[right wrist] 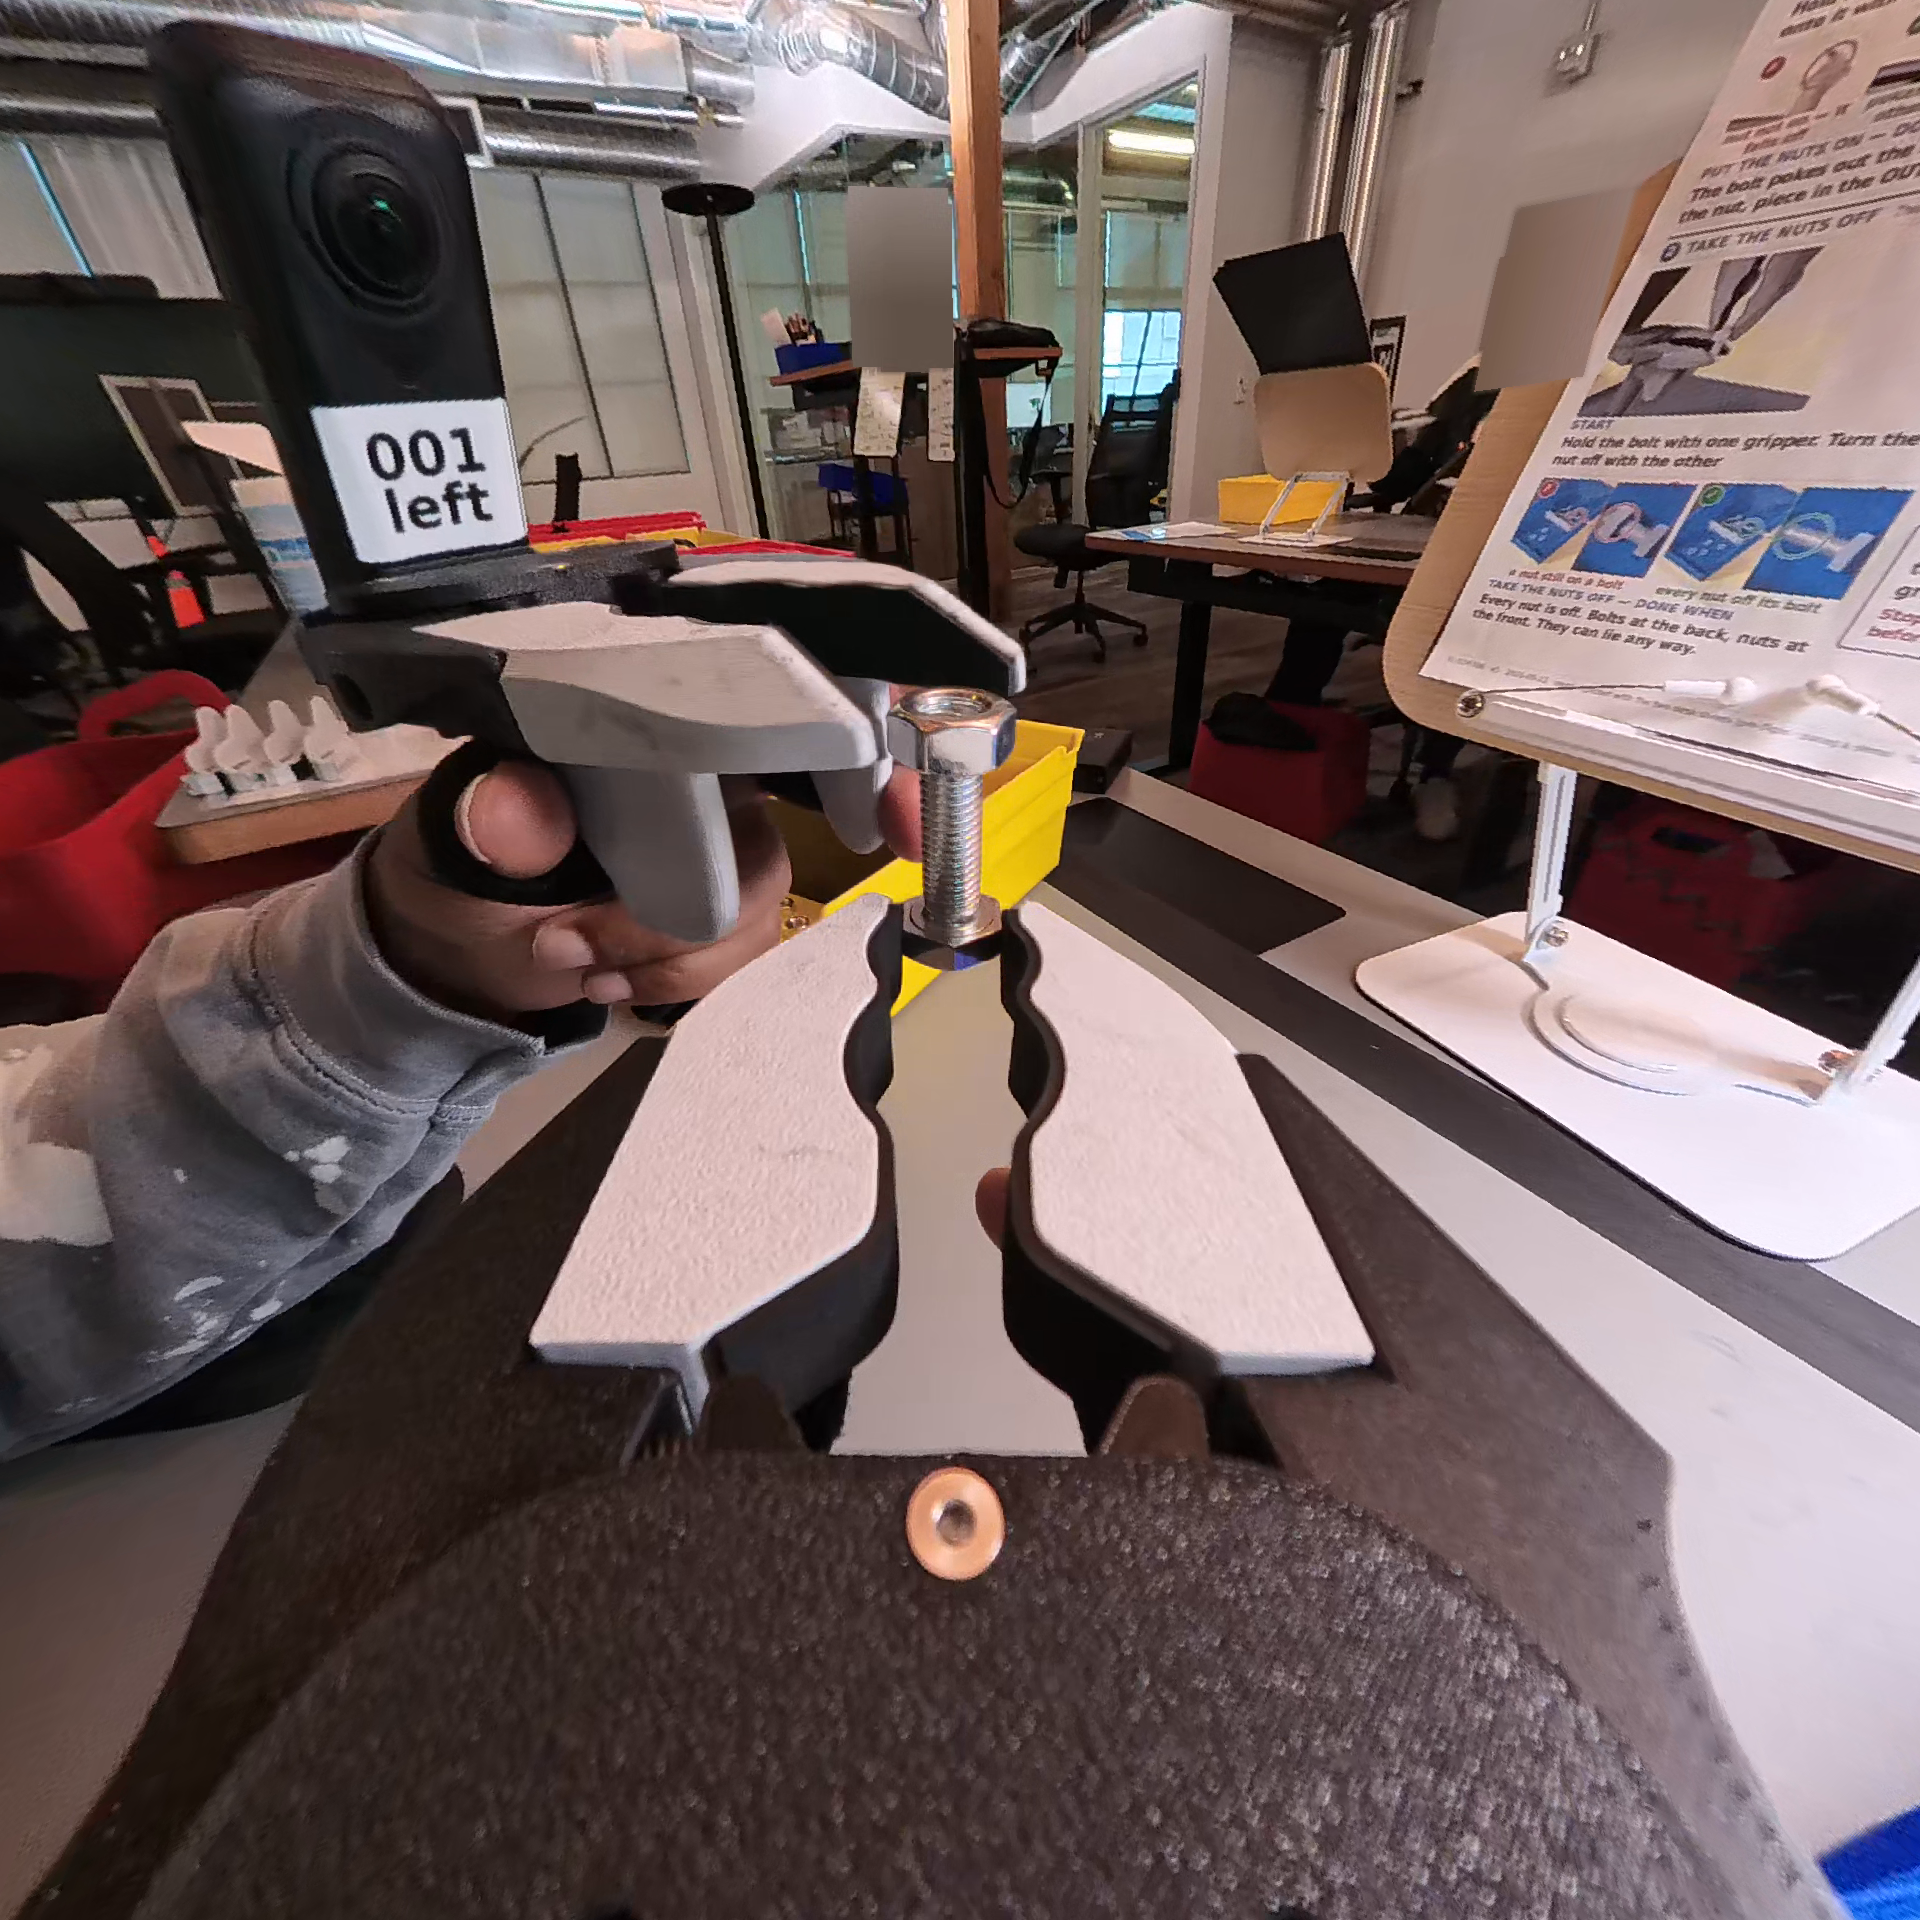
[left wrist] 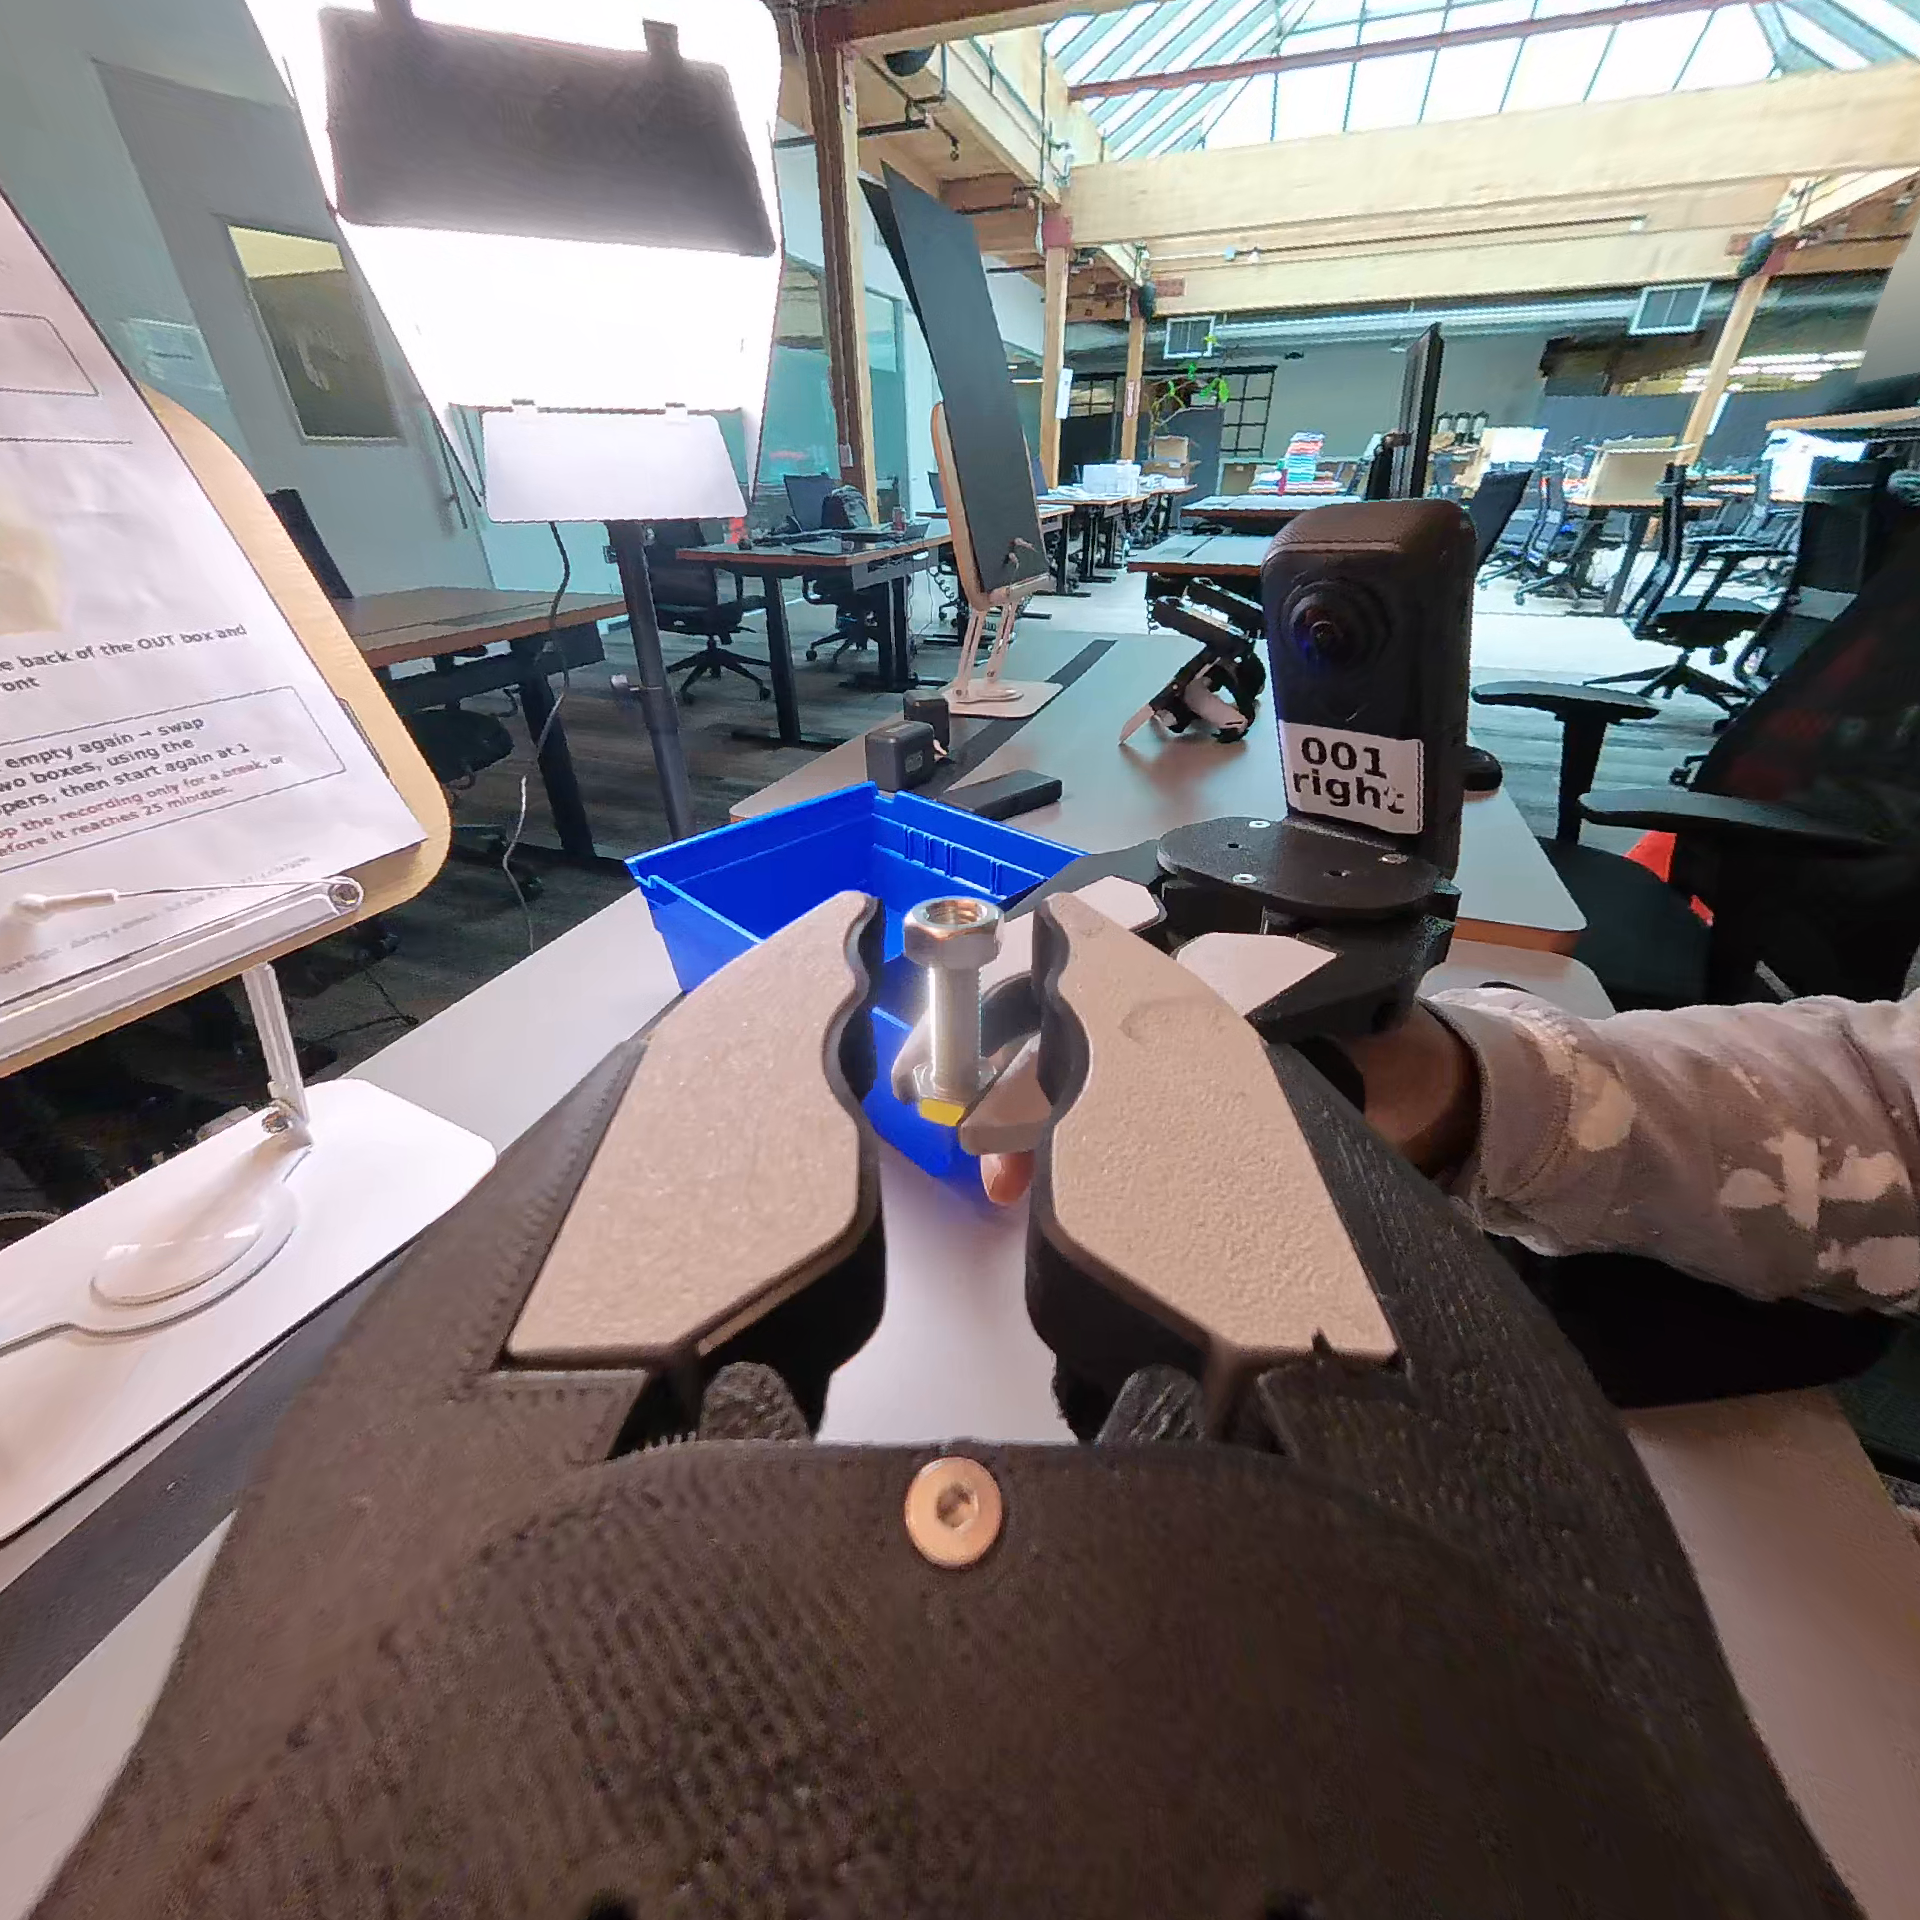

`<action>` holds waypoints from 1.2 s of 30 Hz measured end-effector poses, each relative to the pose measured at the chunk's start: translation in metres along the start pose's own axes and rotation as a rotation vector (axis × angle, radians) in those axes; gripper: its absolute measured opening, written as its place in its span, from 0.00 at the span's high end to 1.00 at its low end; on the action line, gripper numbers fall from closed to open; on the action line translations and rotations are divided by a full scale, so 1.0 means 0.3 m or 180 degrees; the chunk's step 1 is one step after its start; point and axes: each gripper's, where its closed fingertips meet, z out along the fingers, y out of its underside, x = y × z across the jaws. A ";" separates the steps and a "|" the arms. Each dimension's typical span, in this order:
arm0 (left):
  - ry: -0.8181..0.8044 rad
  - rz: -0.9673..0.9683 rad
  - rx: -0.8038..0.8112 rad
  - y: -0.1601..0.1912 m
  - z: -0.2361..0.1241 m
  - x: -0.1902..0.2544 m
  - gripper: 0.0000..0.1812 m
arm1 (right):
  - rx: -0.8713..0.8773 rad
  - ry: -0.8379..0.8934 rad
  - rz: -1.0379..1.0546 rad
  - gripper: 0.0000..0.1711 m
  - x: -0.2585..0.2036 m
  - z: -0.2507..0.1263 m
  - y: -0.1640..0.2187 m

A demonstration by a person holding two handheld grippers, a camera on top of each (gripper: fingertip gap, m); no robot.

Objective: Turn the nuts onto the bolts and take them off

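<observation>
- The silver threaded steel bolt (right wrist: 951, 831) stands upright in mid-air, head down. The silver hexagonal steel nut (right wrist: 951, 727) sits at the very top of its thread.
- My right grey-padded tongs (right wrist: 951, 930) are closed on the bolt's head, gripping it only at the fingertips.
- My left grey-padded tongs (left wrist: 954, 920) bracket the nut from either side. In the left wrist view a sliver of gap shows on each flank, so I judge them slightly open and not yet pinching.
- Risk one: the nut looks engaged by only a turn or so. If I close the left tongs off-centre, I could tip it and cross the thread, or pop it off.
- Risk two: the hold on the head is shallow. Torque from turning could spin the bolt in the pads or lever it out of upright.
- Risk three: the pads may slip over the nut's corners rather than seat on its flats, turning nothing.
- Behind the bolt sits a blue plastic bin (left wrist: 769, 883) in the left wrist view and a yellow plastic bin (right wrist: 1023, 821) in the right wrist view. Below it lies the pale grey tabletop (left wrist: 540, 1039). A dropped nut could miss both bins and roll away across it.
</observation>
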 end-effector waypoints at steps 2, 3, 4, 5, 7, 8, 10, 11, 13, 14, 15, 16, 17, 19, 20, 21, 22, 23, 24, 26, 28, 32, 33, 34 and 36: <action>-0.0032 0.0016 -0.0023 0.007 0.005 -0.002 0.87 | -0.0017 0.0018 -0.0023 0.90 0.001 0.000 0.004; -0.0043 0.0032 -0.0045 0.012 0.007 -0.002 0.88 | -0.0021 0.0018 -0.0037 0.90 0.000 0.000 0.006; -0.0054 0.0053 -0.0058 0.014 0.007 -0.004 0.90 | -0.0019 0.0013 -0.0046 0.90 -0.002 0.000 0.006; -0.0047 0.0065 -0.0062 0.015 0.007 -0.002 0.90 | -0.0017 0.0001 -0.0048 0.90 -0.004 0.000 0.006; 0.0035 0.0066 -0.0062 0.012 0.003 0.006 0.90 | -0.0002 -0.0060 -0.0055 0.90 -0.011 -0.002 0.003; 0.0136 0.0057 -0.0042 0.006 -0.002 0.018 0.90 | 0.0032 -0.0139 -0.0077 0.90 -0.020 -0.004 -0.001; 0.0413 -0.0024 0.0034 -0.011 -0.020 0.045 0.90 | 0.0134 -0.0391 -0.0113 0.90 -0.050 -0.015 -0.016; 0.0569 -0.0077 0.0076 -0.019 -0.031 0.060 0.90 | 0.0173 -0.0552 -0.0109 0.90 -0.068 -0.022 -0.024; 0.0903 -0.0160 0.0251 -0.042 -0.059 0.091 0.90 | 0.0272 -0.0886 -0.0044 0.90 -0.105 -0.040 -0.045; 0.1100 -0.0209 0.0365 -0.055 -0.075 0.110 0.90 | 0.0346 -0.1055 -0.0014 0.90 -0.127 -0.052 -0.058; 0.1244 -0.0255 0.0459 -0.065 -0.088 0.122 0.90 | 0.0418 -0.1195 0.0018 0.90 -0.146 -0.063 -0.071; 0.1354 -0.0290 0.0521 -0.070 -0.097 0.132 0.90 | 0.0459 -0.1290 0.0056 0.90 -0.159 -0.070 -0.079; 0.1449 -0.0309 0.0575 -0.075 -0.104 0.142 0.90 | 0.0486 -0.1363 0.0081 0.90 -0.170 -0.075 -0.084; 0.1589 -0.0348 0.0685 -0.084 -0.113 0.158 0.90 | 0.0557 -0.1471 0.0111 0.90 -0.187 -0.083 -0.092; 0.1614 -0.0370 0.0734 -0.087 -0.113 0.160 0.90 | 0.0583 -0.1494 0.0132 0.90 -0.193 -0.083 -0.094; 0.1621 -0.0387 0.0769 -0.089 -0.113 0.161 0.90 | 0.0606 -0.1494 0.0141 0.90 -0.194 -0.082 -0.095; 0.1622 -0.0403 0.0792 -0.091 -0.112 0.161 0.90 | 0.0632 -0.1484 0.0146 0.90 -0.195 -0.081 -0.095; 0.1612 -0.0414 0.0815 -0.094 -0.110 0.161 0.90 | 0.0674 -0.1479 0.0162 0.90 -0.194 -0.081 -0.098; 0.1567 -0.0412 0.0833 -0.098 -0.107 0.158 0.90 | 0.0731 -0.1471 0.0195 0.90 -0.193 -0.083 -0.102; 0.1436 -0.0401 0.0865 -0.105 -0.099 0.147 0.90 | 0.0829 -0.1408 0.0268 0.90 -0.182 -0.082 -0.108; 0.1308 -0.0410 0.0918 -0.115 -0.092 0.136 0.90 | 0.0933 -0.1296 0.0312 0.90 -0.167 -0.079 -0.111; 0.1229 -0.0420 0.0960 -0.120 -0.078 0.141 0.90 | 0.1101 -0.1177 0.0364 0.90 -0.157 -0.078 -0.119; 0.1206 -0.0427 0.0962 -0.119 -0.073 0.141 0.90 | 0.1135 -0.1180 0.0345 0.90 -0.161 -0.080 -0.121; 0.1208 -0.0444 0.1004 -0.124 -0.073 0.143 0.90 | 0.1179 -0.1168 0.0310 0.90 -0.165 -0.083 -0.126; 0.1257 -0.0505 0.1092 -0.135 -0.077 0.149 0.90 | 0.1289 -0.1144 0.0295 0.90 -0.168 -0.092 -0.139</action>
